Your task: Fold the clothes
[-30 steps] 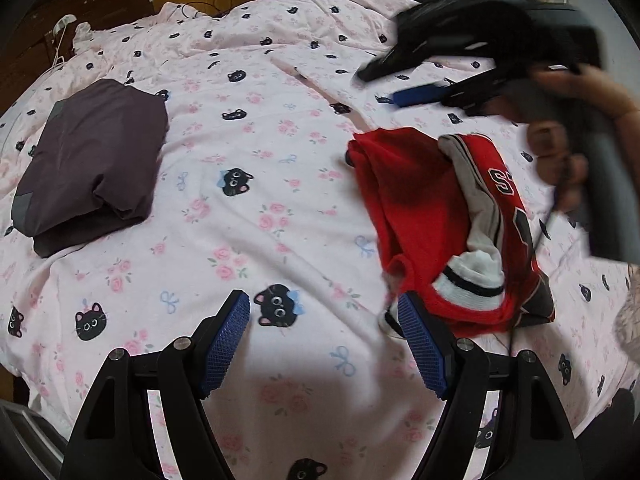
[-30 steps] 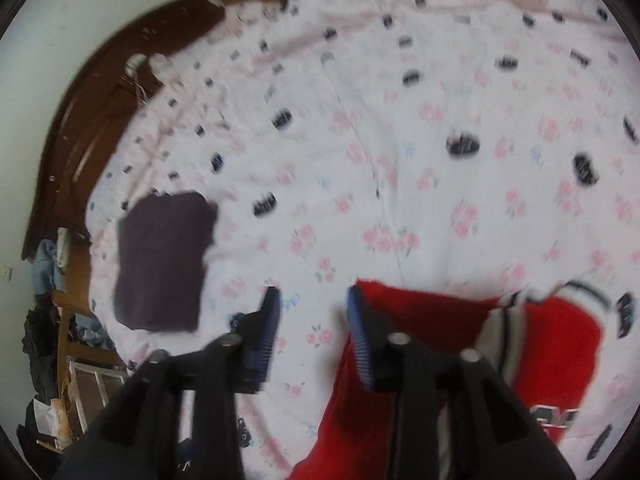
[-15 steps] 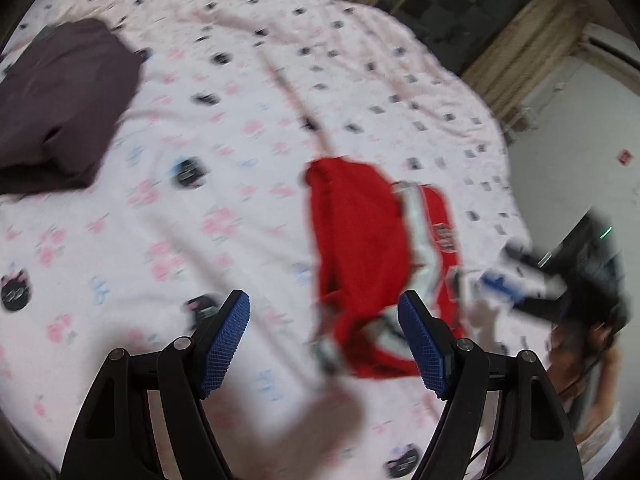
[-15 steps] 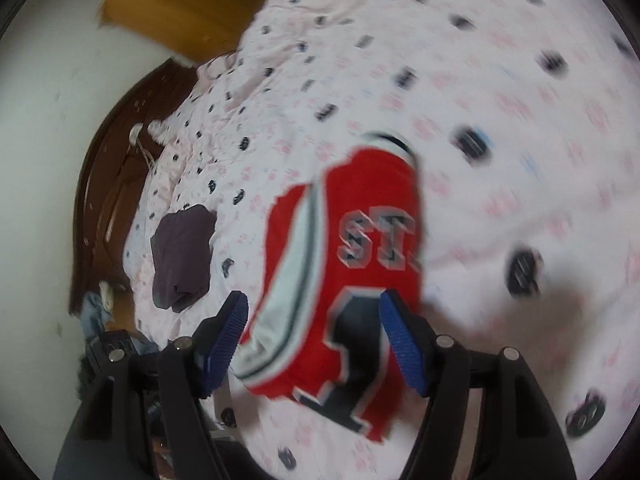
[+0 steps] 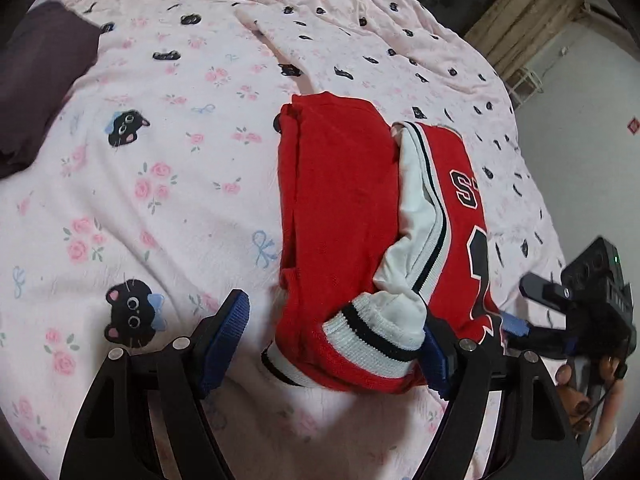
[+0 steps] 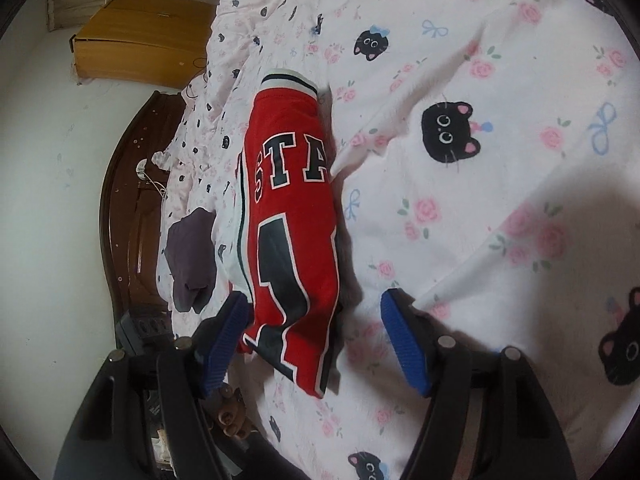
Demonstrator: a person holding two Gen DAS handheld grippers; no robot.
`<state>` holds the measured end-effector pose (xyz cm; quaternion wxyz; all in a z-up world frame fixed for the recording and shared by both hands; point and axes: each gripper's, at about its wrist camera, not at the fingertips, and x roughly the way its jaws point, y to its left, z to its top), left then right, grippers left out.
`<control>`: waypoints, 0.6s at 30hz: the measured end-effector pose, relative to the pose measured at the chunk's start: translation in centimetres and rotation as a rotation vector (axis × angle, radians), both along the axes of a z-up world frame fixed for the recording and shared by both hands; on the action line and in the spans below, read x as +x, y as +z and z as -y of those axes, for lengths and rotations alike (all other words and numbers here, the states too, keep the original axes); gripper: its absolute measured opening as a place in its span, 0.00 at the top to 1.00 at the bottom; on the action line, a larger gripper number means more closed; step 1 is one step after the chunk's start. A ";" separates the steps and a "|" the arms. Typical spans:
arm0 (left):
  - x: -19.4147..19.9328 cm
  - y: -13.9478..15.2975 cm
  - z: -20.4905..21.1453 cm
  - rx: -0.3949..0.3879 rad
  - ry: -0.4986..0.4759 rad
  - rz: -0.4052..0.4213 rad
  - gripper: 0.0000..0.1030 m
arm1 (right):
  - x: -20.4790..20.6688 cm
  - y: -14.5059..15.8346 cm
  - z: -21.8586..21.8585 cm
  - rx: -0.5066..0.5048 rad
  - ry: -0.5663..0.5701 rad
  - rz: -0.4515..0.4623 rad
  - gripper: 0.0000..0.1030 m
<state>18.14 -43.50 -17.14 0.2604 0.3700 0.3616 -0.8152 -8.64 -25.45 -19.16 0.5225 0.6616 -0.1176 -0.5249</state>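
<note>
A folded red jacket [image 5: 340,208] with white striped sleeves and black lettering lies on the pink cat-print bedsheet [image 5: 160,200]. My left gripper [image 5: 332,344] is open at its near end, and the striped cuff [image 5: 376,328] sits between the fingers, resting against the right one. In the right wrist view the jacket [image 6: 296,216] runs away from me. My right gripper [image 6: 316,340] is open astride its near end, the right pad well clear. From the left wrist view the right gripper [image 5: 526,306] sits at the jacket's right edge.
A folded dark purple garment [image 5: 36,80] lies at the far left of the bed [image 6: 192,256]. A dark wooden headboard [image 6: 128,208] and a wooden cabinet [image 6: 140,40] stand beyond the bed. A hand [image 6: 234,412] shows under my right gripper's left finger.
The right gripper came down from over the jacket to its right end, rolled, and its jaws widened. The left gripper swung right and lowered onto the jacket's cuff end.
</note>
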 end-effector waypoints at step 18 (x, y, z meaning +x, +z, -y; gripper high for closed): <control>2.1 -1.3 2.7 0.188 0.054 -0.126 0.31 | 4.2 0.6 5.4 0.051 0.067 -0.190 0.11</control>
